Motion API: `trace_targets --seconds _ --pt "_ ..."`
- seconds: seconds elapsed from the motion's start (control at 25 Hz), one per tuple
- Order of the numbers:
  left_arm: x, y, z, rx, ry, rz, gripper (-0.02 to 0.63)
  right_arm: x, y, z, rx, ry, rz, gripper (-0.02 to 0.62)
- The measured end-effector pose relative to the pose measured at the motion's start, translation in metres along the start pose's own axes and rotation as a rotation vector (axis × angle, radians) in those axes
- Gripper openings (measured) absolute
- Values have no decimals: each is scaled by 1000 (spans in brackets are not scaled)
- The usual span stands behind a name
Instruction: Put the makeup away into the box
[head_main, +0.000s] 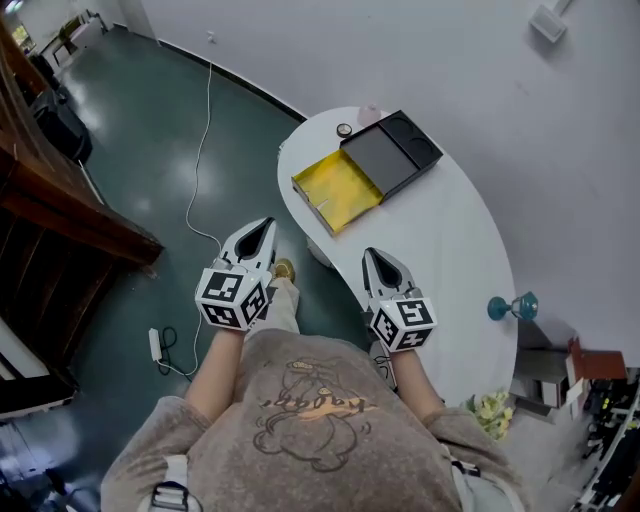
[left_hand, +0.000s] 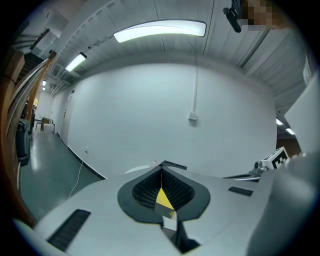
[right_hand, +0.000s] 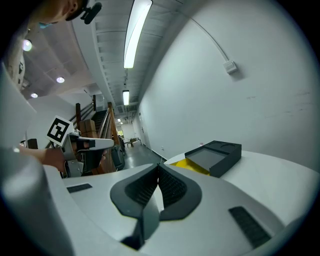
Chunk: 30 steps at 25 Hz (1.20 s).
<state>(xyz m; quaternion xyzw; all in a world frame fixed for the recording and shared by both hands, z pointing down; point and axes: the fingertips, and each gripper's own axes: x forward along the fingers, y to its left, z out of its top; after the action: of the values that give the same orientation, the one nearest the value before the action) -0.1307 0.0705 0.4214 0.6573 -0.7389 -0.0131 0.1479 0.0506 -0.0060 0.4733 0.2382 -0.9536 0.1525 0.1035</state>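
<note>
A black box (head_main: 392, 150) with compartments lies on the far end of the white oval table (head_main: 450, 260), and a yellow open part (head_main: 337, 190) adjoins it on the near side. A small round item (head_main: 344, 130) and a pale pink one (head_main: 370, 113) sit just behind the box. My left gripper (head_main: 264, 228) hovers over the floor, left of the table's edge, jaws shut and empty. My right gripper (head_main: 371, 256) is at the table's near edge, also shut and empty. The right gripper view shows the black box (right_hand: 215, 155) ahead and the left gripper (right_hand: 75, 145) beside it.
A teal goblet (head_main: 512, 307) stands at the table's right side, with white flowers (head_main: 490, 408) nearer me. A white cable (head_main: 200, 150) and a power strip (head_main: 155, 345) lie on the green floor. A wooden staircase (head_main: 60, 200) rises at the left.
</note>
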Motion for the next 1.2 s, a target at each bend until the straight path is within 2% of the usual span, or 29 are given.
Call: trace_targets --seconds 0.68,0.96,1.2 --pt "161 65 50 27 65 -178 23 123 -60 54 48 -1 -161 2" --pt "210 89 60 39 104 -245 23 161 -75 69 78 -5 -227 3" --pt "246 100 61 42 135 -335 23 182 -86 77 91 -13 -309 3"
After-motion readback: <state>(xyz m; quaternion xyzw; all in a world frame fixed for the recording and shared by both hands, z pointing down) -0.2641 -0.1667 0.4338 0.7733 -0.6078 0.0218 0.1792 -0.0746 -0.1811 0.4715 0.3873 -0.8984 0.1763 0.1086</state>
